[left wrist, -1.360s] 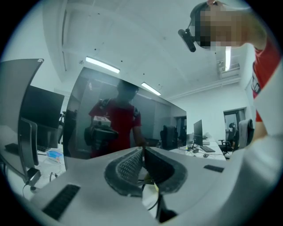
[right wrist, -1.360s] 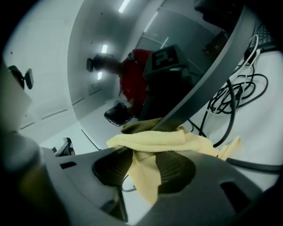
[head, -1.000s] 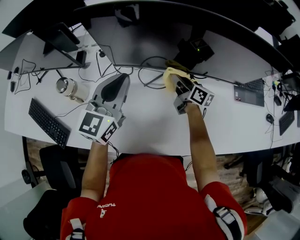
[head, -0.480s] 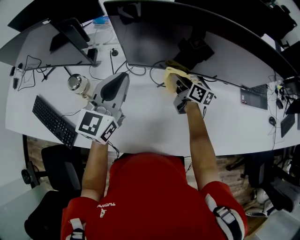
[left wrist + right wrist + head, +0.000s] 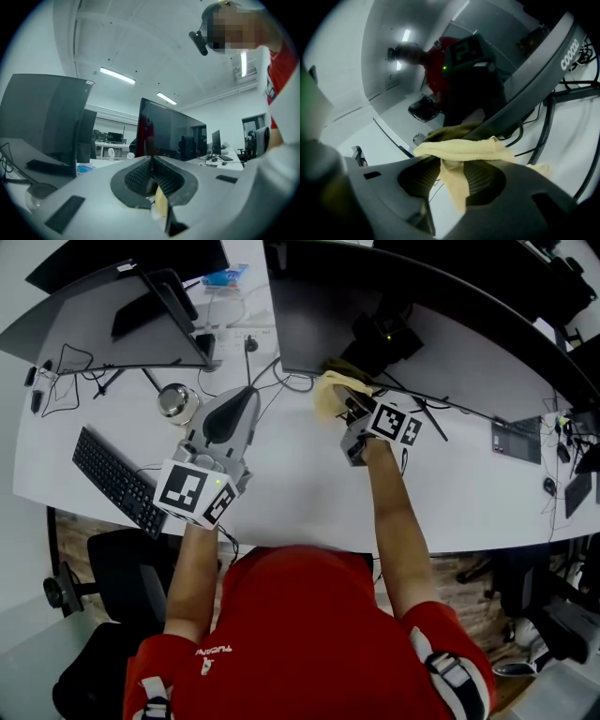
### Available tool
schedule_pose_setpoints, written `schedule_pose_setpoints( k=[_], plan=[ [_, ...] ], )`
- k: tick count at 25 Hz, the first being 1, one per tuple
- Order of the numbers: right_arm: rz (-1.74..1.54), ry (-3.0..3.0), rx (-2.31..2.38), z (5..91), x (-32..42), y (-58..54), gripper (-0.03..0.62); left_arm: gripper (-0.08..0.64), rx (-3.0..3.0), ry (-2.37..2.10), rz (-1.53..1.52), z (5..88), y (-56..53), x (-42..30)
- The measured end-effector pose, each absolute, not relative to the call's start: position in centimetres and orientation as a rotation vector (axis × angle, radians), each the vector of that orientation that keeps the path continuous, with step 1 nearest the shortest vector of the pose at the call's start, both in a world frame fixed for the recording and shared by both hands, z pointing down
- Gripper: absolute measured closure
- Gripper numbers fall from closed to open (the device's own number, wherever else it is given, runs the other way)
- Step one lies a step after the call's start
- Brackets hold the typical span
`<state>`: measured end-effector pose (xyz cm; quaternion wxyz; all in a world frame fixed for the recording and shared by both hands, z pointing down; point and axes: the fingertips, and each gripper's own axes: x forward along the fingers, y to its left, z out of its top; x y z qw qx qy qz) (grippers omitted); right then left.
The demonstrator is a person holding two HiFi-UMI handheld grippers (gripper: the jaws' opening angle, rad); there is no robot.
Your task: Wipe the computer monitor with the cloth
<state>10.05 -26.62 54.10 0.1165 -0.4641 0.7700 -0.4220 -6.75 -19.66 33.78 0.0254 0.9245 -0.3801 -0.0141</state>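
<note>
The wide, dark curved monitor [image 5: 422, 306] stands along the back of the white desk [image 5: 300, 493]. My right gripper [image 5: 351, 410] is shut on a yellow cloth [image 5: 330, 390], and the cloth's bunched end lies against the monitor's lower edge near its left end. In the right gripper view the cloth [image 5: 461, 149] hangs between the jaws of that gripper [image 5: 452, 171], and the screen [image 5: 417, 65] mirrors the person. My left gripper [image 5: 244, 395] rests on the desk left of the cloth. Seen in the left gripper view [image 5: 151, 161], its jaws are shut with nothing between them.
A black keyboard [image 5: 117, 479] lies at the left and a metal cup [image 5: 176, 399] stands just left of my left gripper. A second monitor [image 5: 122, 315] stands at the back left. Cables [image 5: 281, 381] trail under the screens. A small dark device [image 5: 517, 437] lies at the right.
The right gripper and the cloth now sit nearer the monitor's left edge than a second ago. The view has swung, so the desk items appear further right. The left gripper has barely moved.
</note>
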Motion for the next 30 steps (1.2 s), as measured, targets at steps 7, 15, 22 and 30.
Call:
schedule_pose_setpoints(
  k=[7, 15, 22, 30],
  plan=[
    [-1.245, 2.244, -1.337, 54.2, 5.7, -28.1, 0.445, 0.543, 2.854, -1.184, -0.051, 33.9, -20.0, -9.6],
    [-1.258, 2.242, -1.337, 54.3, 1.6, -29.4, 0.446, 0.543, 2.847, -1.178, -0.059, 34.2, -20.2, -11.5],
    [-1.284, 2.209, -1.385, 54.5, -0.8, -30.4, 0.445, 0.543, 2.827, -1.195, -0.040, 34.2, -20.4, -12.0],
    [-1.353, 2.162, -1.291, 54.5, -2.4, -30.8, 0.445, 0.543, 2.782, -1.328, 0.005, 33.8, -19.6, -11.3]
  ],
)
